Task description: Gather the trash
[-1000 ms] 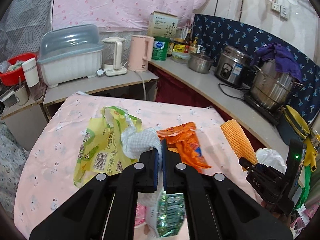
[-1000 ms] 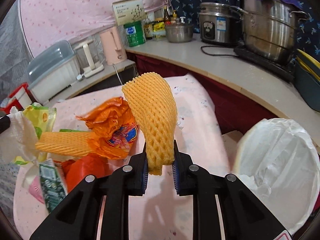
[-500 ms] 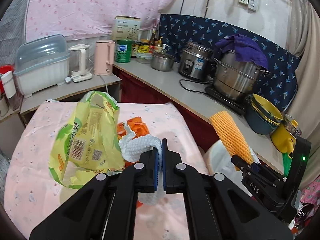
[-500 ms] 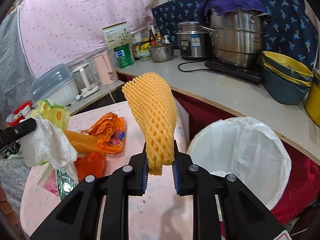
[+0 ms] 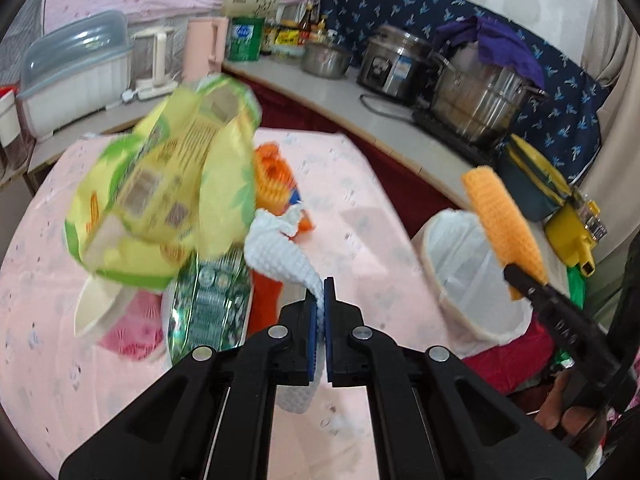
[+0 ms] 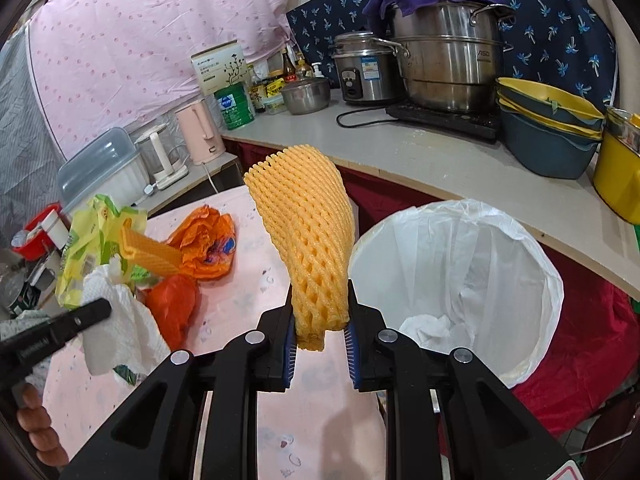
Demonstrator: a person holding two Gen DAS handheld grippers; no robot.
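Left gripper (image 5: 320, 300) pinched tight on a white paper towel (image 5: 280, 248), fingers (image 5: 311, 320) nearly touching, the towel bunched above them and trailing below. Above the pink-clothed table (image 5: 360, 200), just left of the towel, a blurred yellow-green bag (image 5: 168, 184). On the cloth beneath: a green wrapper (image 5: 208, 304), a pink scrap (image 5: 132, 328), an orange bag (image 5: 276, 176).

Right gripper (image 6: 318, 328) with a foam net (image 6: 308, 232) standing upright between its fingers (image 6: 289, 340); blue pads set a little apart, left pad against the net, a sliver of gap showing at the right one. Whether squeezed firmly, cannot tell. Net tilted over the near rim of the bin (image 6: 520, 240), just left of its opening.

Bin lined with a white bag, crumpled white paper (image 6: 432, 328) at the bottom, standing between table and counter (image 6: 440, 160).

On the table in the right view: second foam net (image 6: 148, 248), orange bag, red bag (image 6: 172, 308), all left of the held net. On the counter: steamer pot (image 6: 448, 60) with purple cloth, rice cooker (image 6: 364, 72), stacked basins (image 6: 548, 136).
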